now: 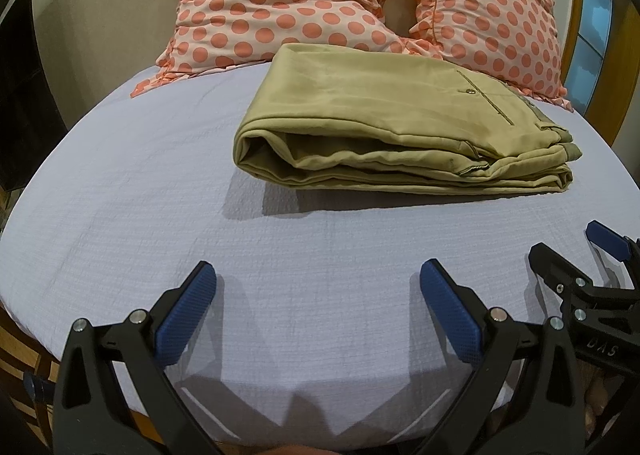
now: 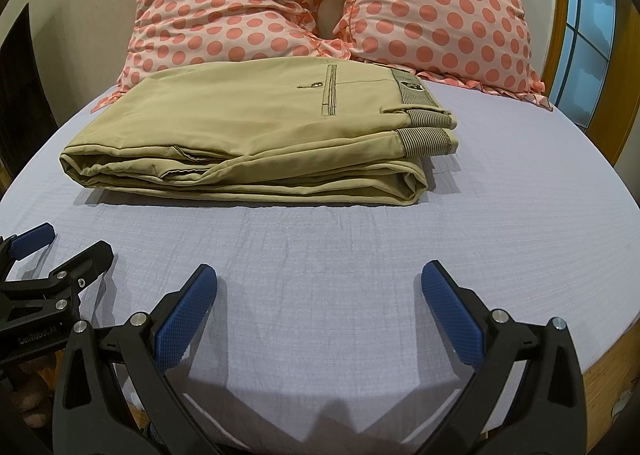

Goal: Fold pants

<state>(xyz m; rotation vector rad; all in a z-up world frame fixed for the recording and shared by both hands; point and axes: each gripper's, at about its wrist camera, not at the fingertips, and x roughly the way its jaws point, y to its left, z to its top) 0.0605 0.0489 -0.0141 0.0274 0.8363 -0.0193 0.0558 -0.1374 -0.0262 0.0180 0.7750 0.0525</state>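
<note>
While both tongs hover low over the bed [image 1: 120,183], the pants [image 1: 384,123] lie folded into a flat khaki stack ahead of them, well apart from every fingertip. The left tongs [image 1: 318,307] are spread wide with nothing between the blue pads [image 1: 188,315], and the pants sit ahead and a little to their right. The right tongs [image 2: 319,307] are likewise spread and empty, with the pants ahead and a little to their left, so the stack lies roughly between the two lines of sight. In the right view the striped waistband [image 2: 424,131] faces the right end of the stack, and a back pocket [image 2: 332,91] shows on top. Beyond the pants, two polka-dot pillows [image 2: 248,15] lean at the head of the bed. Each tongs shows at the edge of the other's view, close beside it.
</note>
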